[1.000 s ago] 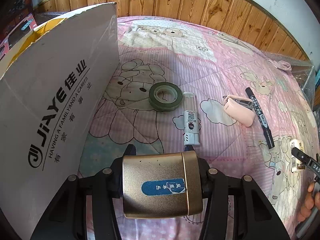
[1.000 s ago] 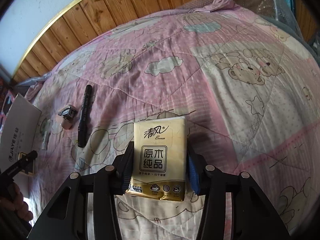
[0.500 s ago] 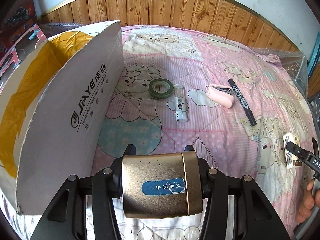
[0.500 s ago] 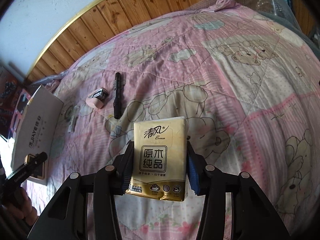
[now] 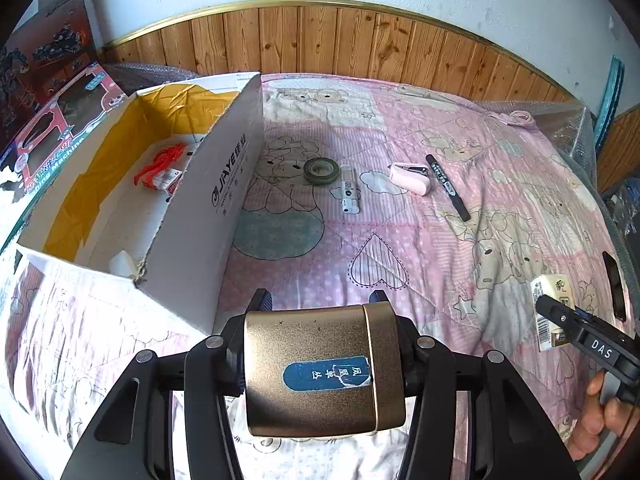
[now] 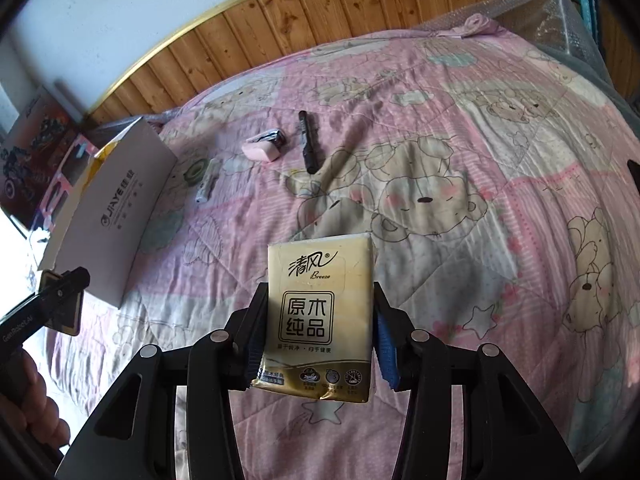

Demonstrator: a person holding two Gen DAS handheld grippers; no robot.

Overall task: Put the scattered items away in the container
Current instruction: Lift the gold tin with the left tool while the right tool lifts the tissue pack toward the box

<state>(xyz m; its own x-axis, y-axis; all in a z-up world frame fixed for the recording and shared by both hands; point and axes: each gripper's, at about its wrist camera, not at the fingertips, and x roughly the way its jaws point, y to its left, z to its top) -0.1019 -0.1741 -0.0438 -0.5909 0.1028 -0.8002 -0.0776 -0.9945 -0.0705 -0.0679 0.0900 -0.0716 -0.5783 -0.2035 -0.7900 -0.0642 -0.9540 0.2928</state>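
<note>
My left gripper [image 5: 320,300] is shut on a gold metal box [image 5: 320,368] with a blue label, held above the bed near the front corner of the white cardboard box [image 5: 208,216]. That open box holds a red-and-white pack [image 5: 162,170]. My right gripper [image 6: 320,292] is shut on a gold tissue pack [image 6: 320,312], well right of the cardboard box [image 6: 116,208]. On the pink quilt lie a green tape roll [image 5: 321,169], a white tube [image 5: 349,196], a pink stapler [image 5: 410,178] and a black marker [image 5: 448,188].
A wood-panelled wall [image 5: 360,44] runs behind the bed. Toy boxes [image 5: 52,120] stand left of the cardboard box. Bubble wrap [image 5: 568,128] covers the bed's right edge. A hand [image 5: 600,412] holds the right gripper's handle at the lower right.
Both grippers have risen and drawn back, each keeping its load. The left view now looks down into the open cardboard box, whose inside was hidden a second ago.
</note>
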